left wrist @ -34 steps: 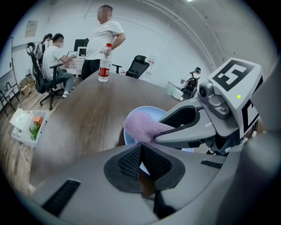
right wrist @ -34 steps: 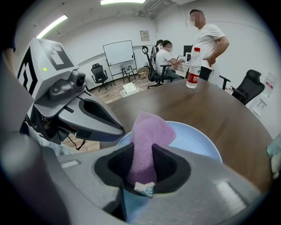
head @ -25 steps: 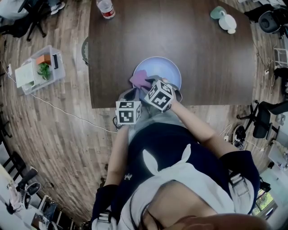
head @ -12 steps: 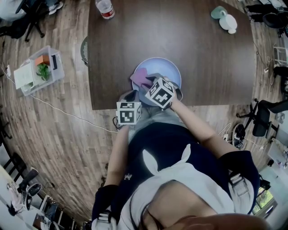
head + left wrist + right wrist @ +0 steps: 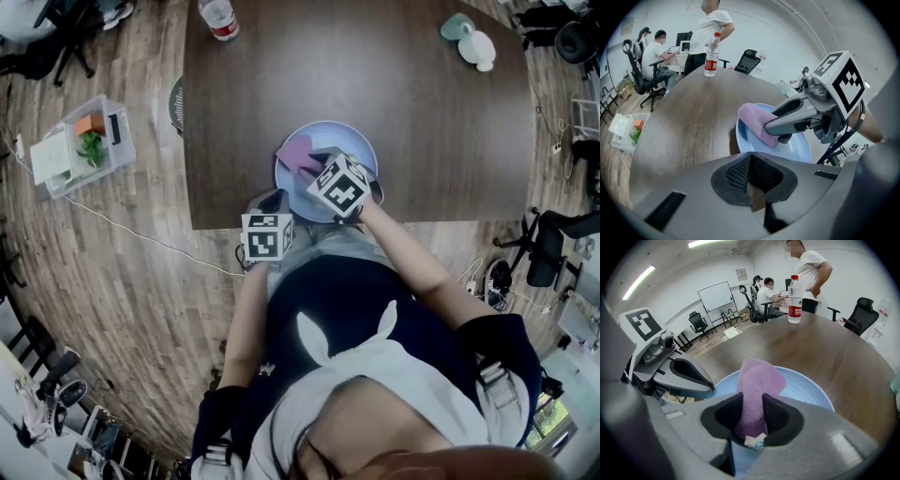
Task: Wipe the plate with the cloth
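At the near edge of the table [image 5: 375,75], we see the right gripper [image 5: 750,416] clamped on the pink cloth [image 5: 757,380]. The thick fold keeps its jaws fairly wide, and the cloth's free end lies on the left part of the pale blue plate [image 5: 806,385]. The left gripper [image 5: 751,176] sits just near-left of the plate, its jaws drawn almost together with only a thin brown sliver between them; we cannot tell whether it touches the rim. Only the head view shows a clear bin [image 5: 84,141] on the floor to the left. Only the gripper views show people beyond the water bottle [image 5: 794,298], which stands upright at the table's far side.
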`<state>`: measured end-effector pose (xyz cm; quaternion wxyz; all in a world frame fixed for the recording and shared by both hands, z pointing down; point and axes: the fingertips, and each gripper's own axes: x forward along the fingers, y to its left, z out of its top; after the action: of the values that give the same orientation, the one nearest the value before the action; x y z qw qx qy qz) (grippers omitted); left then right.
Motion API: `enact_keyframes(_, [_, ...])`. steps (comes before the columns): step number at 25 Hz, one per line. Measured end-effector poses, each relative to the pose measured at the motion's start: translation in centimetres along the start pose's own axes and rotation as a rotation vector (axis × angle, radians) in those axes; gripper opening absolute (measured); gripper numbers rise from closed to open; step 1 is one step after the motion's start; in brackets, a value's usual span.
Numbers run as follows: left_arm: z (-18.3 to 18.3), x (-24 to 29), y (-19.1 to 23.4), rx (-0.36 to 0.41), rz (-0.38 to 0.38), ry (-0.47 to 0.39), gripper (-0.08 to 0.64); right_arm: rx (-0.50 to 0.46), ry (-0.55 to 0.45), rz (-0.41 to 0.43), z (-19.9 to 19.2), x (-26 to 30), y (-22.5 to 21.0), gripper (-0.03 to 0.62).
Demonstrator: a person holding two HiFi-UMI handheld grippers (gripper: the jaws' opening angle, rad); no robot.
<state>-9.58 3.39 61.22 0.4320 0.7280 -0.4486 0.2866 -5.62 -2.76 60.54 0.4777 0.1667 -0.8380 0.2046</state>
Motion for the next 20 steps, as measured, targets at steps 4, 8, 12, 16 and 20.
enact_keyframes(4, [-0.1, 0.2, 0.2, -0.008, -0.006, -0.001, 0.006, 0.045, -0.015, 0.006, 0.0, 0.2, -0.4, 0.120])
enact_keyframes(8, [-0.1, 0.3, 0.2, -0.014, -0.002, 0.004, 0.006, 0.060, -0.015, 0.006, -0.2, 0.0, -1.0, 0.120])
enact_keyframes(12, [-0.1, 0.3, 0.2, -0.018, 0.004, 0.004, 0.006, 0.070, -0.014, -0.002, -0.5, -0.2, -1.7, 0.120])
enact_keyframes(16, [-0.1, 0.3, 0.1, -0.021, 0.008, 0.002, 0.006, 0.087, -0.013, -0.010, -0.8, -0.5, -2.5, 0.120])
enact_keyframes(20, [0.0, 0.4, 0.3, -0.029, 0.009, 0.005, 0.006, 0.097, -0.008, -0.013, -1.1, -0.6, -3.3, 0.120])
